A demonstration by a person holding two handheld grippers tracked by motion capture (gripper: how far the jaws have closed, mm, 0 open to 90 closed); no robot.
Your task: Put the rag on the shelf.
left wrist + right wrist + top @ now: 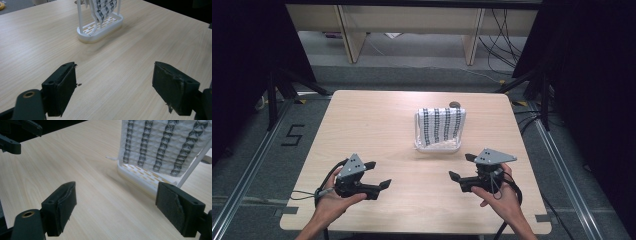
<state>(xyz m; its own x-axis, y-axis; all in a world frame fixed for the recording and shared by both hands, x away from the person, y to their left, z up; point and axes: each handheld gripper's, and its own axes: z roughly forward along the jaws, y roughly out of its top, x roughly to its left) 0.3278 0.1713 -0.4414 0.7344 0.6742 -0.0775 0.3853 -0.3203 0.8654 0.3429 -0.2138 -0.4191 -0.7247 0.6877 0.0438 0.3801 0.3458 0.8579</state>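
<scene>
A white cloth with black patterned stripes [441, 125] hangs over a small white rack [437, 146] near the middle of the wooden table [377, 125]. In the left gripper view the cloth [101, 10] and rack [100, 31] stand far ahead of the jaws. In the right gripper view the cloth [162, 145] and rack [142, 176] are close, up and to the right. My left gripper [378, 174] sits open at the front left, nothing between its jaws [113, 87]. At the front right my right gripper [462, 166] is open and holds nothing [116, 211].
A small dark round object [455, 104] lies just behind the rack. Black stands and cables [507, 45] flank the table on the floor, and pale furniture legs [352, 35] stand beyond. A floor marking "5" [292, 135] is at the left.
</scene>
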